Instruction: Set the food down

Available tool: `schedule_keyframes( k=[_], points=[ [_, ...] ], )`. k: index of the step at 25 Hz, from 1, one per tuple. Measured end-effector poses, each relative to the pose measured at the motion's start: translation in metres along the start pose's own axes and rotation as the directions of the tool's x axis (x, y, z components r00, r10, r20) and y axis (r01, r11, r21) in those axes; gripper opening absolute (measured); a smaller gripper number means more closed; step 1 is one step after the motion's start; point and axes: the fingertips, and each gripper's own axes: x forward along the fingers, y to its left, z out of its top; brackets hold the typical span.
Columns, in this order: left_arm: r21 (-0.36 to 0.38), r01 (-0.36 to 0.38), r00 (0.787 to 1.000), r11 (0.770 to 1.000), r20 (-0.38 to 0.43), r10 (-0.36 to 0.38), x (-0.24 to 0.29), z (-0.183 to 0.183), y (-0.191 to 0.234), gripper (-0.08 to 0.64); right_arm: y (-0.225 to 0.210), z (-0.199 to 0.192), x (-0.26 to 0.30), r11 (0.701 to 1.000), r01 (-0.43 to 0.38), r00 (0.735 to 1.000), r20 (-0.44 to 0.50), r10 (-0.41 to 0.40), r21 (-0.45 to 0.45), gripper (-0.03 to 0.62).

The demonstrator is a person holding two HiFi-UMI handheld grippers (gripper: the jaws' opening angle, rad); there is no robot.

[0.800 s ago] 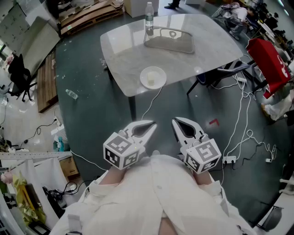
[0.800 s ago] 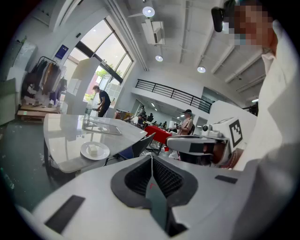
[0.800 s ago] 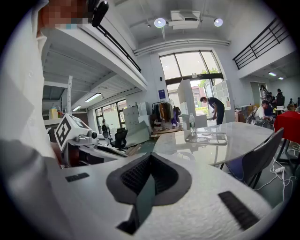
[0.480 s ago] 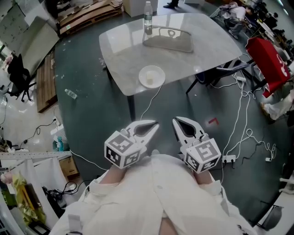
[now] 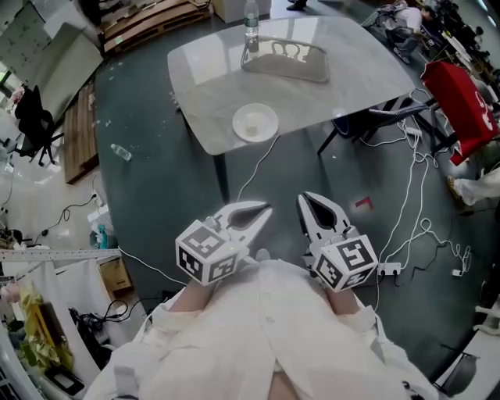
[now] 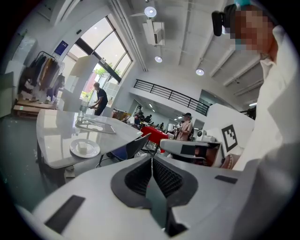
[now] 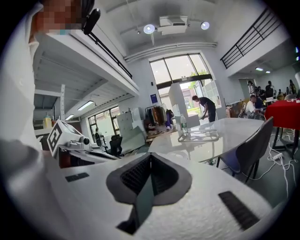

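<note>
A white plate with a small pale piece at its centre sits near the front edge of the marble table. The plate also shows in the left gripper view. Both grippers hang close to the person's chest, over the floor and well short of the table. My left gripper is shut with nothing between its jaws, and its ribbed pads meet. My right gripper is likewise shut and empty, pads together. No food is held by either.
On the far side of the table lie a grey tray and a water bottle. A dark chair stands at the table's right. Cables trail over the green floor, and a red cloth lies at the right.
The table and plate have slid slightly up and left in the head view. Both grippers stay shut in about the same place.
</note>
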Motion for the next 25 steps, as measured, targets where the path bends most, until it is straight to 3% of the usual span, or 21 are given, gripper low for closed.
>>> schedule_keyframes(
  k=[4, 11, 25],
  points=[
    [-0.027, -0.055, 0.998, 0.998, 0.023, 0.056, -0.005, -0.009, -0.002, 0.021, -0.002, -0.017, 0.000, 0.998, -0.069, 0.997, -0.045, 0.069, 0.017, 0.002],
    [-0.115, -0.122, 0.993, 0.986, -0.023, 0.120, -0.011, -0.042, 0.009, 0.021, 0.000, -0.030, 0.007, 0.992, -0.125, 0.989, -0.077, 0.126, 0.019, 0.002],
    [-0.097, -0.087, 0.995, 0.991, -0.050, 0.082, 0.036, 0.003, 0.089, 0.021, -0.032, -0.020, 0.085, 0.991, -0.133, 0.979, -0.150, 0.134, 0.016, 0.002]
  ],
)
